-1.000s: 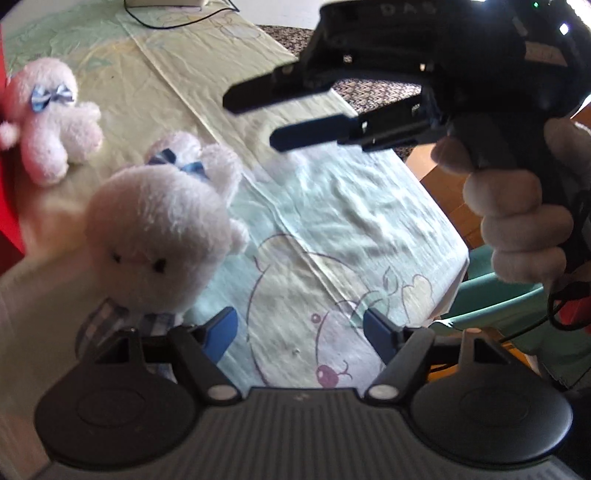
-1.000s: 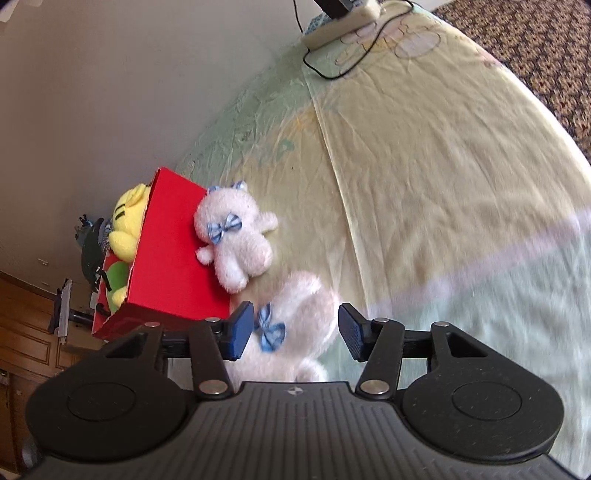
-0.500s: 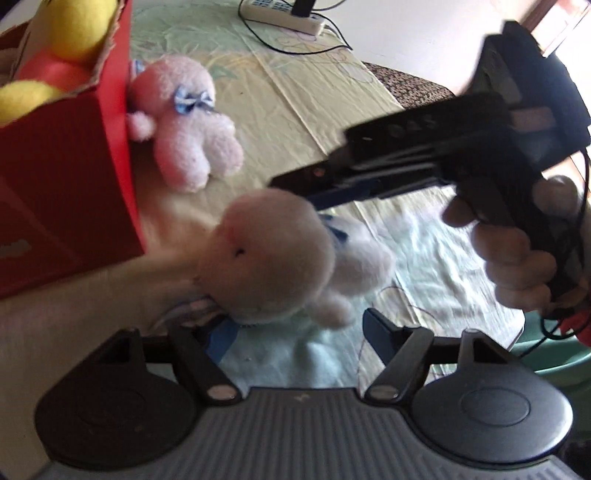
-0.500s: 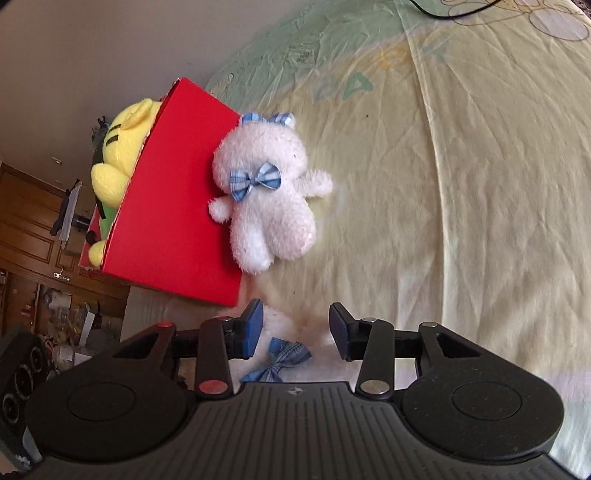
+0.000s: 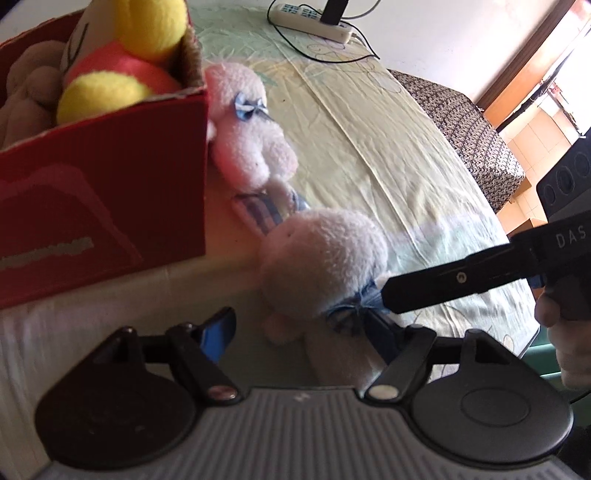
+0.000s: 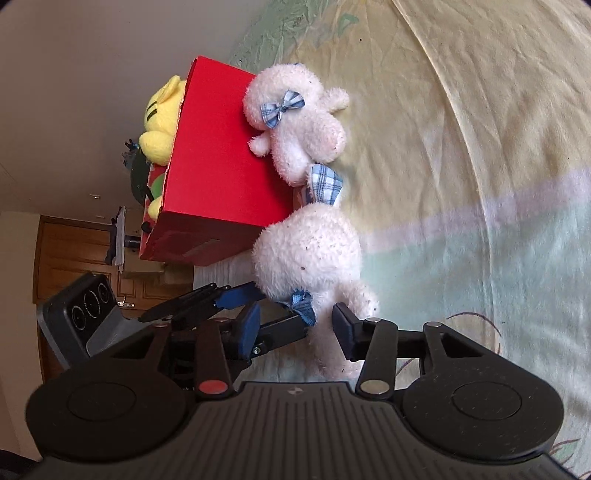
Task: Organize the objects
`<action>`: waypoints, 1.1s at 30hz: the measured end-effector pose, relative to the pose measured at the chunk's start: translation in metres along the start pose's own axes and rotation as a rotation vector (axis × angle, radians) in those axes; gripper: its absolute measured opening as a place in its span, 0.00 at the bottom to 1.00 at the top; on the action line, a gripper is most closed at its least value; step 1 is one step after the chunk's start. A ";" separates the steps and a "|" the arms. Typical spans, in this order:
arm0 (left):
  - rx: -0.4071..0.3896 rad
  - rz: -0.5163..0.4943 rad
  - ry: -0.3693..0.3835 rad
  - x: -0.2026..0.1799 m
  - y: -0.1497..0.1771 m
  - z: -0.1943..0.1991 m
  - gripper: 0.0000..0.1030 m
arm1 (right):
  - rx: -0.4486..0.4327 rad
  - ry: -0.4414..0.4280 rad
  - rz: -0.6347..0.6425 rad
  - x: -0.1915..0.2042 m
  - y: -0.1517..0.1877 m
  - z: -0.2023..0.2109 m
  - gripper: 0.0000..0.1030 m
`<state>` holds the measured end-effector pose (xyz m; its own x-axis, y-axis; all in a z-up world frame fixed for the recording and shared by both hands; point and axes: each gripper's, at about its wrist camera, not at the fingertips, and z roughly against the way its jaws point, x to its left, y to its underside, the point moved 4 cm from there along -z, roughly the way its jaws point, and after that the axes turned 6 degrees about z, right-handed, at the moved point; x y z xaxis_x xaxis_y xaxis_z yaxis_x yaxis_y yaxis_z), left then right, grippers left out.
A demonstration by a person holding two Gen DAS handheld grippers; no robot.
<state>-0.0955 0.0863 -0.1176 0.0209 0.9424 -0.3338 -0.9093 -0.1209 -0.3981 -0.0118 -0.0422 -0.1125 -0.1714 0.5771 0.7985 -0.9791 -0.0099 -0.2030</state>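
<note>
A red box (image 5: 103, 177) stands at the left on the bedsheet (image 5: 369, 140), with yellow plush toys (image 5: 122, 48) inside it. A pink plush toy (image 5: 247, 133) with a blue bow leans against the box's side wall. Just beside it, nearer the grippers, a white plush rabbit (image 5: 321, 266) lies on the sheet, its checked ear touching the pink toy. The left gripper (image 5: 301, 332) has its jaws parted around the rabbit's lower body; they have just been opening, and the pads do not press on it. The right gripper (image 6: 295, 328), coming in from the right in the left wrist view, also straddles the rabbit near its neck bow, jaws just reopened, not clamped. A power strip (image 5: 314, 22) lies at the far edge.
</note>
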 end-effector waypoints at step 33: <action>-0.218 -0.202 0.023 -0.079 -0.031 0.080 0.66 | -0.291 0.041 0.222 0.066 0.001 0.071 0.38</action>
<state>-0.1025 0.0408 -0.0108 0.2040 0.9473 -0.2471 -0.7750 0.0021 -0.6320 -0.0318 -0.0619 -0.0199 -0.3660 0.6189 0.6950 -0.8456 0.0908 -0.5261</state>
